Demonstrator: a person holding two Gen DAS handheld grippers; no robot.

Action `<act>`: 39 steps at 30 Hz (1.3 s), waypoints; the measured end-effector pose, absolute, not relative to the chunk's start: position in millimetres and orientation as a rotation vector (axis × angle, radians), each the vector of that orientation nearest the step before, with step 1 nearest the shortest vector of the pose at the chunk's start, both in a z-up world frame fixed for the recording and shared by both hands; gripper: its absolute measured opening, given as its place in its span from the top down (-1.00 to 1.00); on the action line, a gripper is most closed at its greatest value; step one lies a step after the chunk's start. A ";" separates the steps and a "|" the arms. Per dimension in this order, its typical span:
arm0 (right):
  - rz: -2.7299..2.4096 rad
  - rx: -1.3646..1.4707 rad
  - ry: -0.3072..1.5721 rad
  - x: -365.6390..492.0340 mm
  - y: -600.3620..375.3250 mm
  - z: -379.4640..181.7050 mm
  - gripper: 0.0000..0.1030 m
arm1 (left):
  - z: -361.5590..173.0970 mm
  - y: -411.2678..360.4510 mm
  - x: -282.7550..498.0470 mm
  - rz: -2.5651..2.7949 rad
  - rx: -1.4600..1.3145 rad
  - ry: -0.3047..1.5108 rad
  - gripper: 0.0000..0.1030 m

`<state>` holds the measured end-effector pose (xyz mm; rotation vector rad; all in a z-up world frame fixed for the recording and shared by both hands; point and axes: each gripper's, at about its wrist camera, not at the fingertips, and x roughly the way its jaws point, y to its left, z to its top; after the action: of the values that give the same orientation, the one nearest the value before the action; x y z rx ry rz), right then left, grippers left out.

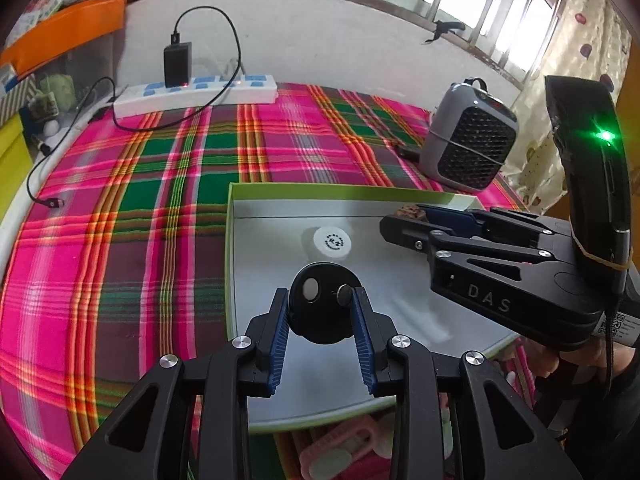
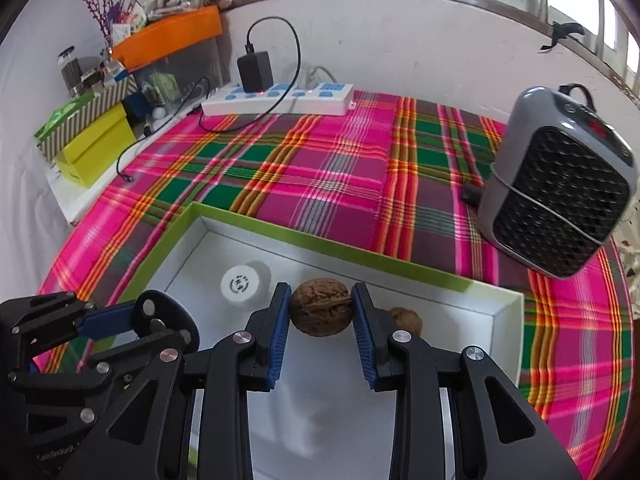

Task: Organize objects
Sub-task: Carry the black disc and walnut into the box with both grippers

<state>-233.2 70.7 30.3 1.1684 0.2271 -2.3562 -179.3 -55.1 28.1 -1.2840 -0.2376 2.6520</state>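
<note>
Left wrist view: a plaid cloth (image 1: 120, 200) covers the table. On it lies a green-rimmed tray (image 1: 229, 216), its grey floor bare at centre. At two o'clock of the tray stands a grey heater (image 1: 468, 140); at eleven o'clock, well apart, a power strip (image 1: 192, 94). The right gripper (image 1: 404, 220) reaches over the tray from three o'clock, jaws clamped on a walnut (image 2: 321, 307). The left gripper (image 1: 320, 304) has its jaws closed on a black disc (image 1: 320, 300). A white cap (image 1: 332, 242) rests on the tray floor at twelve o'clock of the disc. A second walnut (image 2: 408, 320) lies in the tray too.
</note>
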 end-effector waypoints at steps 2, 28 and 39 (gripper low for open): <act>-2.347 1.180 0.238 -237.3 66.5 26.6 0.37 | 26.0 -55.3 -182.5 2.649 -1.291 -0.240 0.46; -2.332 1.242 0.337 -250.4 52.4 12.6 0.37 | 19.0 -46.0 -190.5 2.662 -1.323 -0.143 0.45; -2.347 1.253 0.364 -251.0 51.9 12.1 0.37 | 19.3 -45.7 -190.0 2.664 -1.325 -0.140 0.45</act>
<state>-251.0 51.9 12.1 1.2531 0.3645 -2.3466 -190.0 -45.7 19.3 -1.3249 -0.1401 2.6637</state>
